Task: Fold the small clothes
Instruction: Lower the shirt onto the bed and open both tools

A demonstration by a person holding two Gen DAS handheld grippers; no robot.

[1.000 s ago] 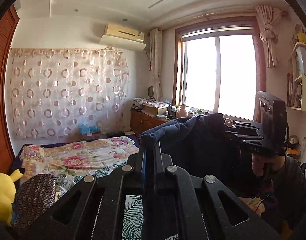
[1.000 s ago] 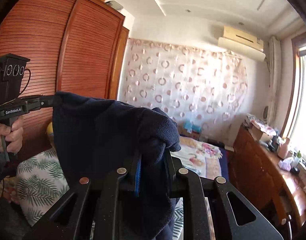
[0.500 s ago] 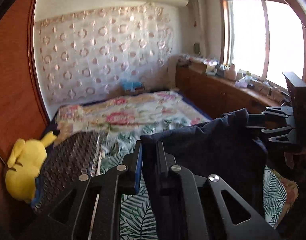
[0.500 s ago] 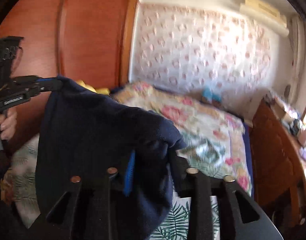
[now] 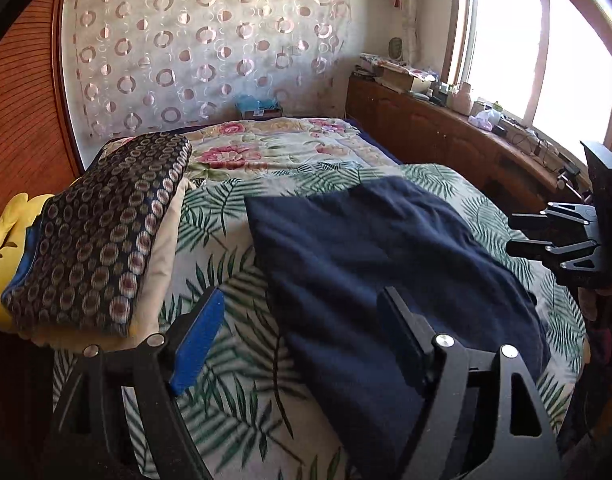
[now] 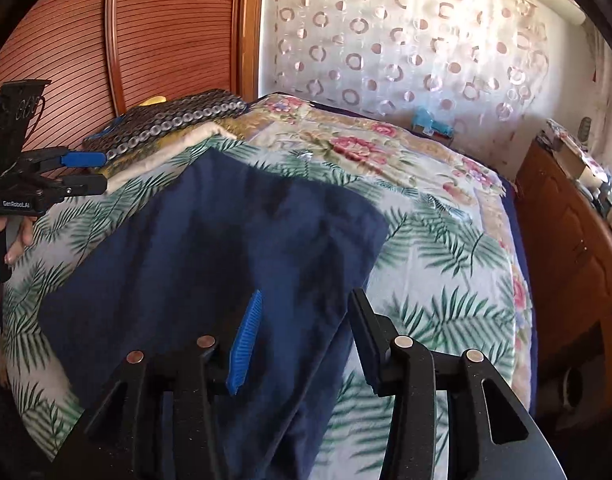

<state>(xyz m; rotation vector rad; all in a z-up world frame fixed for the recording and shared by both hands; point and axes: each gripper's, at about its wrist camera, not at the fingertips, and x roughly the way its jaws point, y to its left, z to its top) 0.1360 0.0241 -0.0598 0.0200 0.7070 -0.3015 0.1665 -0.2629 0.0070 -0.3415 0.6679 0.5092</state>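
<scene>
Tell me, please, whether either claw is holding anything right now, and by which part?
Nothing is held. The left claw and right claw are both open above the dark navy fleece garment, which lies flat on the leaf-patterned bedspread.

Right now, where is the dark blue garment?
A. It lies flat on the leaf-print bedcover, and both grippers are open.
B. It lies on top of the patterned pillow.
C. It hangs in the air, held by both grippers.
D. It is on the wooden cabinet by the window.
A: the dark blue garment lies spread on the leaf-print bedcover, and the left gripper and right gripper both have their fingers apart, holding nothing.
</scene>
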